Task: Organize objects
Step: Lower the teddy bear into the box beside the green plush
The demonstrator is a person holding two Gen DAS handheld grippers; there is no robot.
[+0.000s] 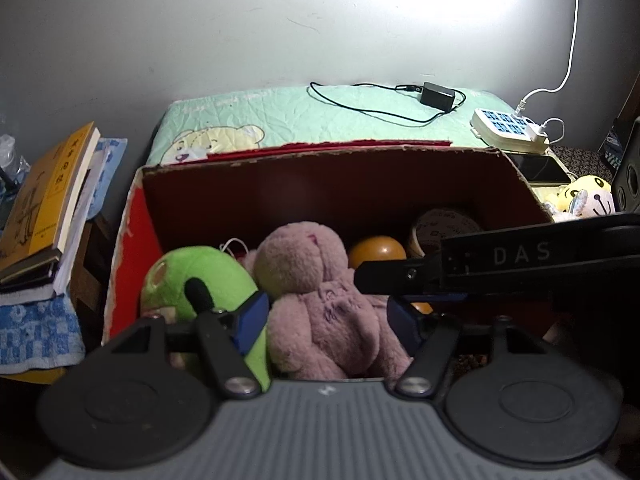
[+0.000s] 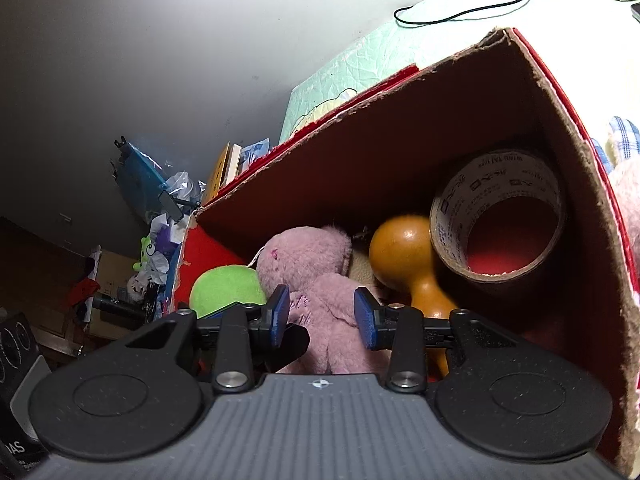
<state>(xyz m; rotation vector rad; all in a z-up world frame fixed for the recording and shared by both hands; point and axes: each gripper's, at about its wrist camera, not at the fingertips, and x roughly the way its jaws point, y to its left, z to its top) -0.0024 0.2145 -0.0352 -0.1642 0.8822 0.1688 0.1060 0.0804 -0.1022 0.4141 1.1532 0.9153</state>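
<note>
Both grippers reach into the red box (image 1: 132, 240), apparently to settle the pink plush (image 1: 320, 300) among the toys. The left gripper (image 1: 328, 320) stands fairly wide around it; the right gripper (image 2: 322, 316) brackets its body narrowly, contact unclear. The plush sits mid-box, head far, legs near.

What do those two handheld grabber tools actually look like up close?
Both look alike. The left gripper and right gripper each have a grey ribbed body flanked by two round black discs, with black linkage arms on silver pivots. Their jaws end in blue pads. White letters "DAS" mark the right gripper's black side, seen from the left camera. No hands or sleeves show.
</note>
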